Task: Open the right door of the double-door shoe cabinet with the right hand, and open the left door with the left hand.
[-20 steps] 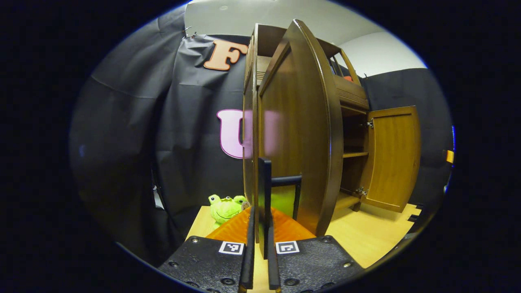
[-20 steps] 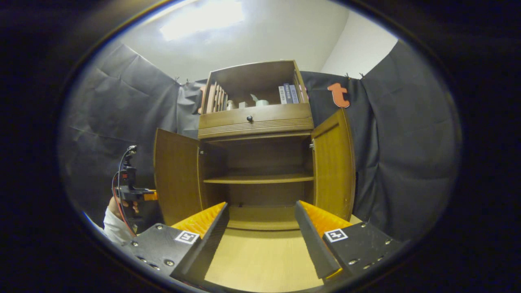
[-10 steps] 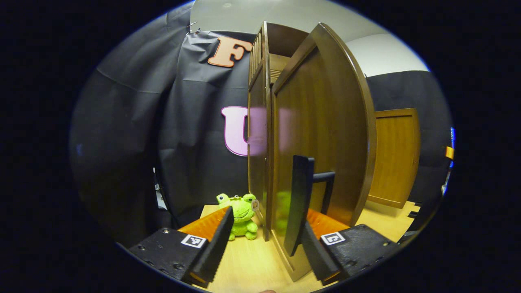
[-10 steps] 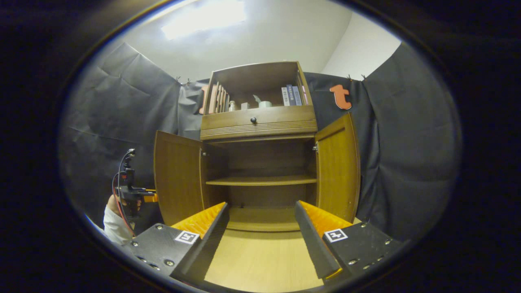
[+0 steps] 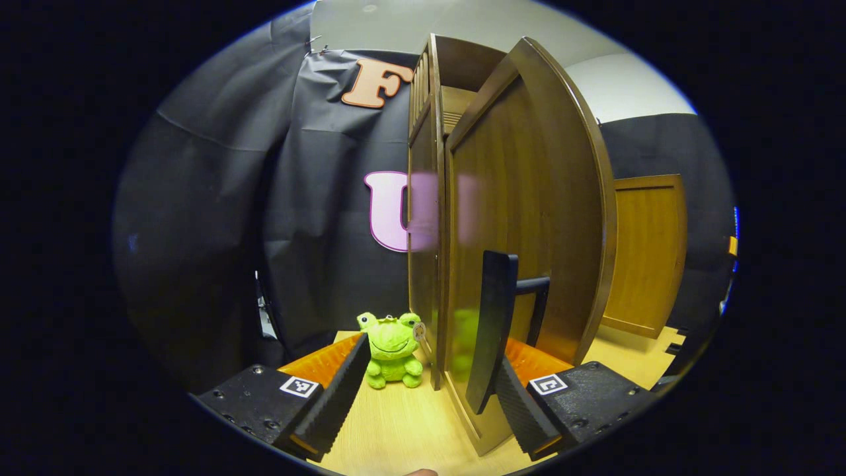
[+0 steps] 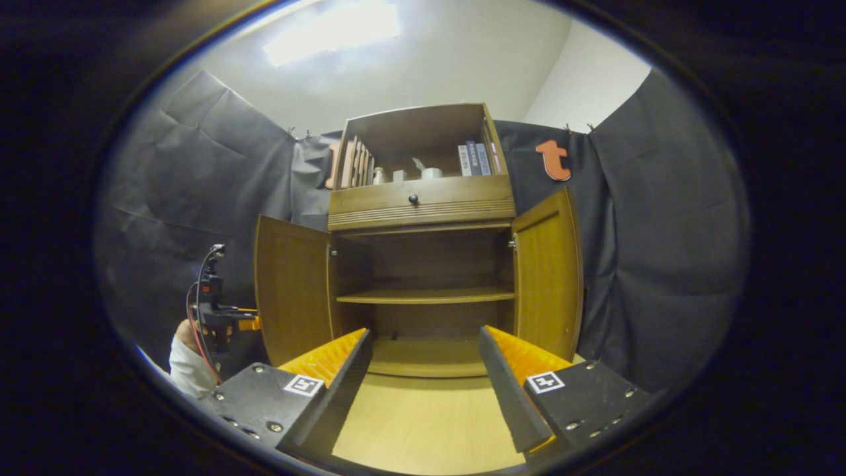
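Shoe cabinet [image 6: 421, 264] is standing on the wooden surface [image 6: 423, 423] with left door [image 6: 291, 291] and right door [image 6: 547, 271] both swung wide. Right gripper [image 6: 423, 390] is hanging released before the shelves. Left gripper [image 5: 429, 390], fingers spread, is straddling the left door's black handle [image 5: 492, 330] without clamping, just beside a green frog plush [image 5: 391, 349].

A plush frog [image 5: 392, 349] sits on the floor [image 5: 396, 430] left of the cabinet [image 5: 423, 198], behind its open left door [image 5: 529, 218].
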{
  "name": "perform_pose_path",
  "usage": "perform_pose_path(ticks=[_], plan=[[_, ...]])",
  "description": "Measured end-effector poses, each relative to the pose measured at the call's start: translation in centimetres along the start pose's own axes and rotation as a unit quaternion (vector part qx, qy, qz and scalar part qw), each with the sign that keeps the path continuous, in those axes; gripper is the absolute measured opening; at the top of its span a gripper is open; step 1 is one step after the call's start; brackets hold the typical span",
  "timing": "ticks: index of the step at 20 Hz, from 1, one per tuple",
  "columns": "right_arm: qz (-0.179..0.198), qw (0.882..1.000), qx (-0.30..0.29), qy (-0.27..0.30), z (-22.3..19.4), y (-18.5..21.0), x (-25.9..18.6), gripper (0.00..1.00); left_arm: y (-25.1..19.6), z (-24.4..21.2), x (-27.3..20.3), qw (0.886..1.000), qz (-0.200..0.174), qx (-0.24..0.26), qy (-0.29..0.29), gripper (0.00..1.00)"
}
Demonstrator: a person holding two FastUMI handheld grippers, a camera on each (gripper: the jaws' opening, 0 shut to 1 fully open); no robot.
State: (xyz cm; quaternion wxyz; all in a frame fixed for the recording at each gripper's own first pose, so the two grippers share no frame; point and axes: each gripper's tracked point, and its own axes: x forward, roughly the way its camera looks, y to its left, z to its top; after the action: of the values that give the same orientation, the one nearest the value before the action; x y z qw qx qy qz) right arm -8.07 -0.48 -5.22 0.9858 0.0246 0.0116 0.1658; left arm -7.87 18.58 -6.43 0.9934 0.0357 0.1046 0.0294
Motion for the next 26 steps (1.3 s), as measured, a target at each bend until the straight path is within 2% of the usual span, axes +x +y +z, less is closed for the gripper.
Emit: perform_pose_path(ticks=[2,4,5,7,8,9,15,18,19,20,21,26], plan=[[0.003,1.000,0.001,0.000,0.0,0.2,0.0,0.96,-1.2,-0.4,-1.0,1.000,-0.024,-0.006,0.005,0.96],[0.003,1.000,0.002,0.000,-0.1,0.0,-0.1,0.96,-1.4,-0.2,-2.1,1.000,-0.025,-0.009,0.003,0.89],[0.004,1.000,0.002,0.000,-0.2,-0.1,-0.1,0.94,-1.3,-0.3,-2.7,1.000,-0.019,-0.010,0.005,0.93],[0.004,1.000,0.005,0.000,-0.4,-0.2,-0.1,0.96,-1.3,-0.2,-4.0,1.000,-0.005,-0.022,0.003,0.94],[0.003,1.000,0.006,0.001,-0.5,-0.2,0.0,0.94,-1.3,0.2,-4.5,1.000,0.004,-0.029,0.003,0.90],[0.002,1.000,0.007,0.002,-0.6,-0.4,0.0,0.94,-1.2,0.6,-5.0,0.999,0.017,-0.031,0.001,0.94],[0.001,1.000,0.002,0.001,-0.6,-0.6,-0.4,0.94,-1.8,4.1,-8.4,0.995,0.092,-0.015,-0.042,0.95],[-0.010,1.000,0.013,-0.005,-0.3,-2.0,-0.8,0.96,-4.8,7.0,-9.9,0.992,0.092,-0.010,-0.083,0.95],[-0.015,1.000,0.012,-0.005,-0.4,-2.6,-1.0,0.97,-5.9,7.8,-10.0,0.991,0.091,-0.009,-0.096,0.92],[-0.024,1.000,0.008,-0.004,-0.5,-3.3,-1.1,0.95,-7.2,8.3,-10.0,0.991,0.084,-0.006,-0.104,0.95],[-0.033,0.999,0.002,-0.004,-0.5,-3.8,-1.1,0.96,-8.4,8.5,-9.7,0.991,0.077,-0.006,-0.105,0.92],[-0.040,0.999,-0.001,-0.009,-0.6,-4.2,-0.3,0.96,-13.3,9.4,-8.4,0.992,0.062,-0.022,-0.108,0.96]])
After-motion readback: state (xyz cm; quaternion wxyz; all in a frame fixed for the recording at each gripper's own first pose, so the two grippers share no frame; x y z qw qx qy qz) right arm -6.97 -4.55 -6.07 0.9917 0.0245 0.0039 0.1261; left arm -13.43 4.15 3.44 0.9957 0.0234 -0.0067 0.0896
